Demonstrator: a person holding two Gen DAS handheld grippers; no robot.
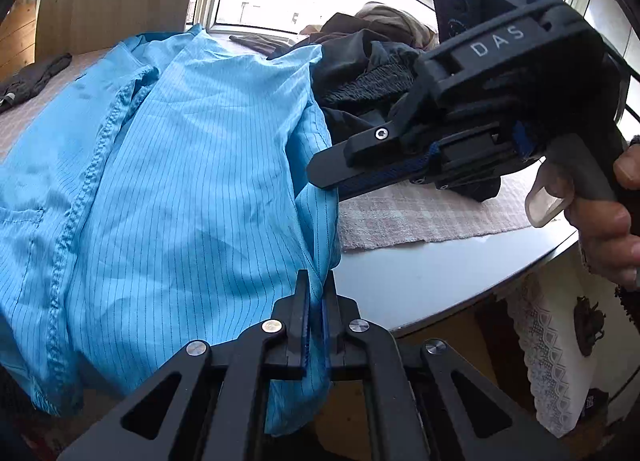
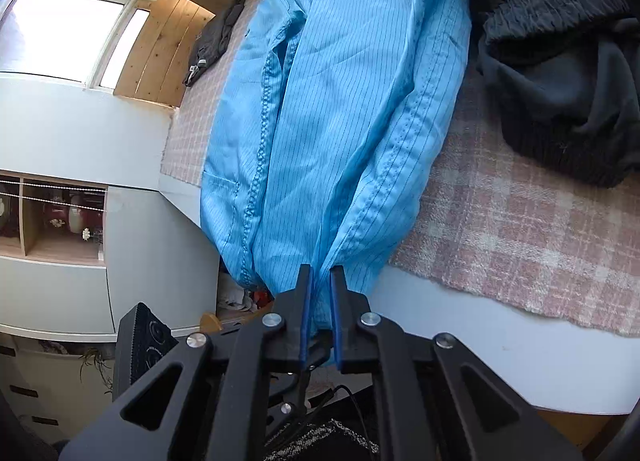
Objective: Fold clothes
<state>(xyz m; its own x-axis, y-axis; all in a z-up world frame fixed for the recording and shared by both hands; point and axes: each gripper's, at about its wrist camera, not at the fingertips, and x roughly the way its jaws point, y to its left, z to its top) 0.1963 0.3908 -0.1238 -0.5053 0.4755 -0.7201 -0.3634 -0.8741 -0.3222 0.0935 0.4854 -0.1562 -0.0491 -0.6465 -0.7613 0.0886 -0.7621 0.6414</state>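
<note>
So both grippers are clamped on the same blue pinstriped jacket (image 1: 168, 165). Left gripper (image 1: 315, 301) has its 2 fingers pressed together w/ a fold of the hem pinched between the blue pads, right at the table edge (image 1: 420, 281). Right gripper (image 2: 320, 297) is doing the same thing on its end, jaws nearly together w/ bunched blue fabric squeezed in between.

The jacket lies stretched out lengthwise on a pink checked cloth (image 2: 500, 229) that covers the tabletop, and its near end hangs over the rim. Zipper seam runs down the middle, and there's a patch pocket (image 2: 220, 189) on the front.

Just beside it, touching the far edge, is a heap of dark clothes (image 2: 560, 73). Another dark garment (image 1: 36, 77) sits well apart at the far corner. In the left cam you can see a hand (image 1: 604, 229) holding the right gripper's handle.
</note>
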